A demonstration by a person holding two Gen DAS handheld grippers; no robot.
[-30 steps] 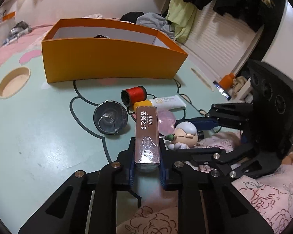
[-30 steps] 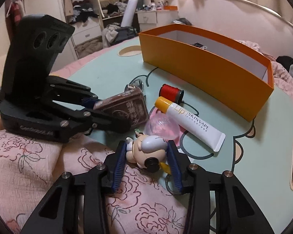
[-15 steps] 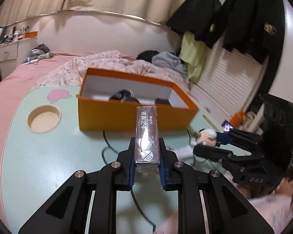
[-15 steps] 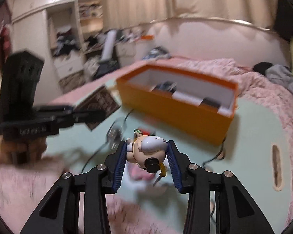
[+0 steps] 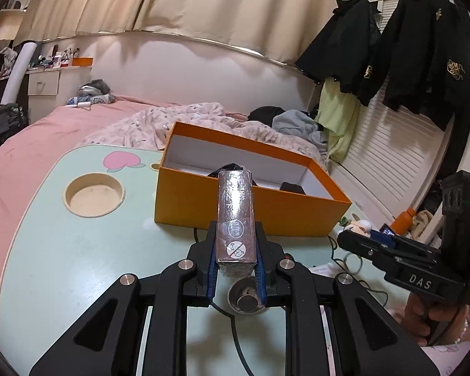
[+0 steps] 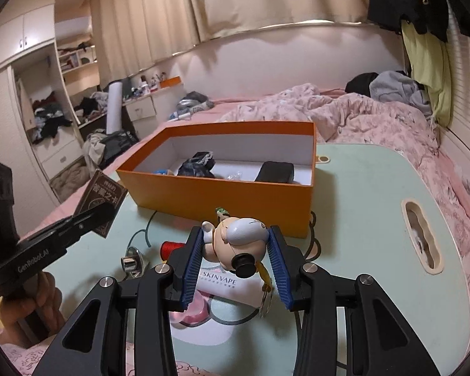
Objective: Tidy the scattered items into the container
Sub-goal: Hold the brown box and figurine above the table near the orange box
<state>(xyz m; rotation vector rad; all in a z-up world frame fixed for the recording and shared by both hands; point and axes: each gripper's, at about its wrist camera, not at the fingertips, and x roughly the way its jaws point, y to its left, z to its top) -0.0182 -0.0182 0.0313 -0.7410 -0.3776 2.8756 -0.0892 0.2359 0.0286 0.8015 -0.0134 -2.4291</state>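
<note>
My left gripper (image 5: 235, 247) is shut on a brown card box (image 5: 236, 219) and holds it in the air in front of the orange box (image 5: 247, 210). My right gripper (image 6: 236, 250) is shut on a small doll figure (image 6: 238, 241), also raised short of the orange box (image 6: 222, 194). On the table below lie a red thread spool (image 6: 169, 248), a white lip-balm tube (image 6: 225, 282), a pink round item (image 6: 188, 310) and a metal cup (image 5: 246, 296). The box holds dark items (image 6: 274, 171).
The mint-green table (image 5: 72, 250) has a round cup hole (image 5: 94, 194) at left and a slot handle (image 6: 421, 235) at right. A pink bed with clothes lies behind. The right gripper body (image 5: 423, 260) is at the right of the left view.
Both grippers have risen from the table with their items and moved toward the orange box; its inside now shows.
</note>
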